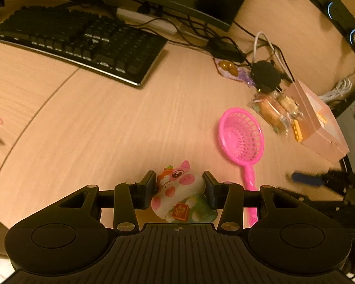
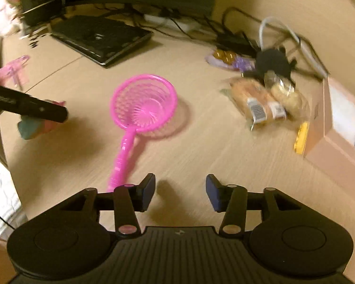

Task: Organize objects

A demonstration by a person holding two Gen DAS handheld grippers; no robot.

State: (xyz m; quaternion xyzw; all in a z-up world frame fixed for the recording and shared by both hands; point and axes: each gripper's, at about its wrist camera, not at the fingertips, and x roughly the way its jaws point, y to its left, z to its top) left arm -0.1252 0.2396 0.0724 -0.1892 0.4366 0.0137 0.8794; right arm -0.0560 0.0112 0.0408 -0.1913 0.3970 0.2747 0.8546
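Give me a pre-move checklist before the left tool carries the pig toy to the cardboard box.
1. Left tool closed on the pig toy: ok, a pad on each side.
2. Toy lifted off the desk: cannot tell.
3. Path toward the cardboard box: not ok, the pink strainer and bread packets lie between.
4. Box open to receive: ok, right wrist view shows its open top.
5. Right tool free: ok, open, nothing between its pads.
6. Image sharpness: not ok, both views show motion blur.

Wooden desk [image 1: 111,118] (warm dim light), black keyboard [image 1: 78,40].
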